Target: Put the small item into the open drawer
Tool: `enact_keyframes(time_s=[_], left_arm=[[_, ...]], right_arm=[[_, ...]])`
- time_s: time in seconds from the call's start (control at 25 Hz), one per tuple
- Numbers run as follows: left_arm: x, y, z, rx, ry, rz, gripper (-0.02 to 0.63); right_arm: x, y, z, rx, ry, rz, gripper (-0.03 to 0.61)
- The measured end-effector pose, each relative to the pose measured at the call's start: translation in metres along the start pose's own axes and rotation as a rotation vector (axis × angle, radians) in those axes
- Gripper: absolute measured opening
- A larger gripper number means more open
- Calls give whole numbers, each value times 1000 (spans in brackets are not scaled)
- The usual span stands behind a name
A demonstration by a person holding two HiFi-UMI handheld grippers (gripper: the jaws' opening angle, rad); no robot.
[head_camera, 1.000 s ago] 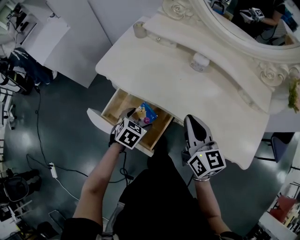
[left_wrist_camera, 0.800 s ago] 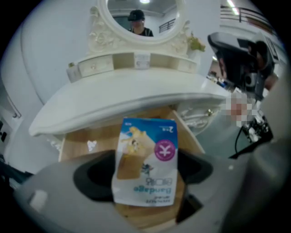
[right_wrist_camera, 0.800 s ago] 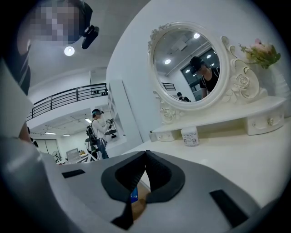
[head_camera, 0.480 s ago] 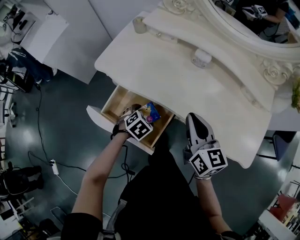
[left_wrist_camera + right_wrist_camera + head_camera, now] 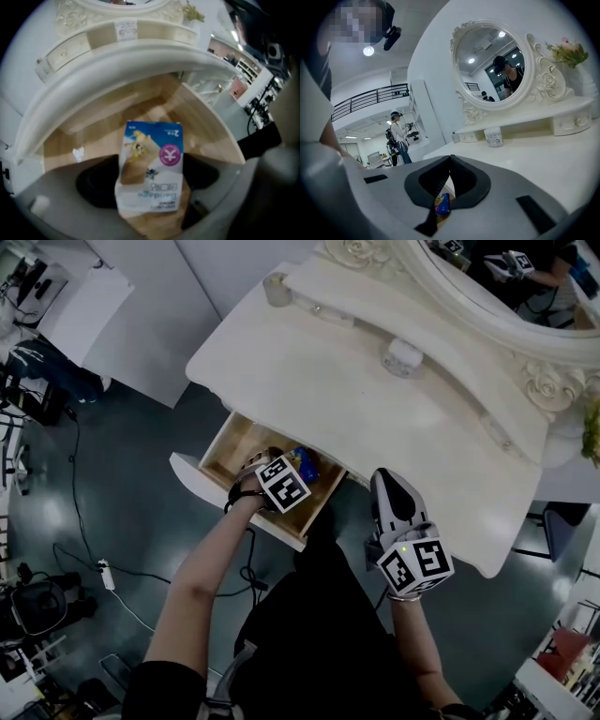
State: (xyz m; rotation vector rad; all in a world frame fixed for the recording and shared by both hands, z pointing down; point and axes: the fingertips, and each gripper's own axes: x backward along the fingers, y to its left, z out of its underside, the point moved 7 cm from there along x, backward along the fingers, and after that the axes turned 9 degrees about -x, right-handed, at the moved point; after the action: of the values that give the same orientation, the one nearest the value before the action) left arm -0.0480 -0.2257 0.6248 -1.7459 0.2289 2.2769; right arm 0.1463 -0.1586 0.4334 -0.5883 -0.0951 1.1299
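Shifted up-right over the open drawer [image 5: 232, 442], left gripper [image 5: 289, 472] jaws clamped on a blue-and-white packet [image 5: 151, 171]. Parked at lower right, right gripper [image 5: 392, 491] jaws closed, empty.

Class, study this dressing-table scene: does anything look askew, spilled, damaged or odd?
Nothing spilled or broken. A small white scrap lies stray in the open wooden drawer, left of the blue-and-white packet clamped in the left gripper.

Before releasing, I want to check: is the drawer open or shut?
Open: the drawer is pulled out, its wooden floor shows, and the left gripper holds the packet over it.
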Motion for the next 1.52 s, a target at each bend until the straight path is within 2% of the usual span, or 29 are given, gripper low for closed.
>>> enact_keyframes(time_s=[0.52, 0.88, 1.08, 1.2, 1.4, 1.52], left_arm=[[-25, 5, 6, -49, 57, 59, 429], [-28, 5, 5, -37, 57, 65, 437], [-26, 11, 8, -22, 55, 66, 465], [-15, 15, 6, -18, 30, 45, 463], [15, 21, 1, 28, -60, 19, 457], [39, 19, -1, 59, -133, -13, 417]], right_arm=[[-3, 2, 3, -7, 13, 19, 5], [-5, 2, 6, -9, 23, 22, 5], [-8, 8, 5, -6, 23, 9, 5], [-7, 9, 4, -1, 23, 3, 5], [-6, 15, 1, 3, 15, -10, 5], [-6, 20, 0, 12, 11, -23, 5]])
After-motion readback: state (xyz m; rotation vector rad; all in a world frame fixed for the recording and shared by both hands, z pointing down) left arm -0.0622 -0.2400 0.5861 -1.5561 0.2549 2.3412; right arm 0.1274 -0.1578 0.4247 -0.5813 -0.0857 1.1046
